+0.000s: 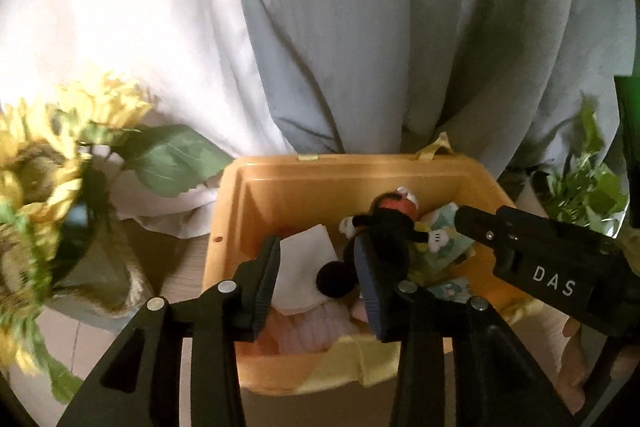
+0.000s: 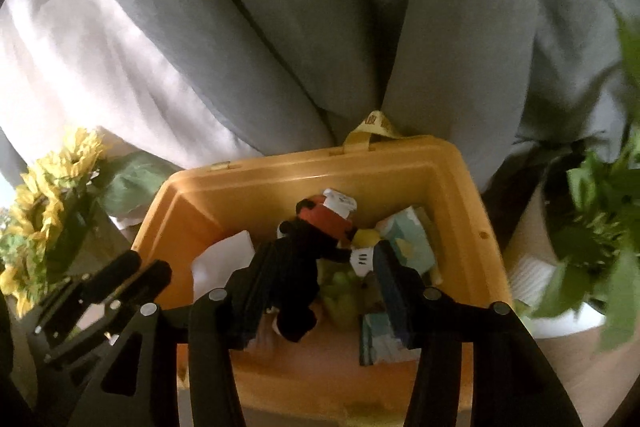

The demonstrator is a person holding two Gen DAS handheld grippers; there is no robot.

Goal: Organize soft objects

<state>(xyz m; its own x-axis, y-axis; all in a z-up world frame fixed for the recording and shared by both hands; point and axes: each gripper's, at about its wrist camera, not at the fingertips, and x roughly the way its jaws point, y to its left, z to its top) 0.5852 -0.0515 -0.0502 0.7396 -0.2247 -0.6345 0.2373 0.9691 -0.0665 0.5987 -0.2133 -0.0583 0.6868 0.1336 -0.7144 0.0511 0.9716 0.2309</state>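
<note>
Two tools hang over one orange bin (image 1: 352, 179), and that bin serves as the landmark for everything else. Left of the bin stands a bunch of yellow sunflowers (image 1: 52, 163); behind it hangs a grey curtain (image 1: 400, 27); right of it sits a leafy green plant (image 2: 600, 227).

Inside the bin, at its left, lies a folded white cloth (image 1: 304, 271), with a pale pink knitted piece (image 1: 316, 331) nearer the front wall. At the middle lies the black mouse plush toy (image 1: 384, 231), its red and white parts toward the back wall. To its right sit pale blue printed packets (image 2: 412, 239), and a yellow-green soft piece (image 2: 344, 287) lies under the plush.

The left tool (image 1: 320, 287) stands partly open above the white cloth, and its right pad overlaps the plush in this view without clearly pressing it, so nothing seems held. The right tool (image 2: 316, 283) is also partly open; the plush lies between its fingers, close against the left one, but no squeeze shows.

By my reading, the step in hand is letting go: the plush is in the bin and both tools are free of it. The next move probably calls for lifting both tools straight clear of the rim without snagging the plush's arms, then seeking another soft thing outside the bin; none shows in either view.
</note>
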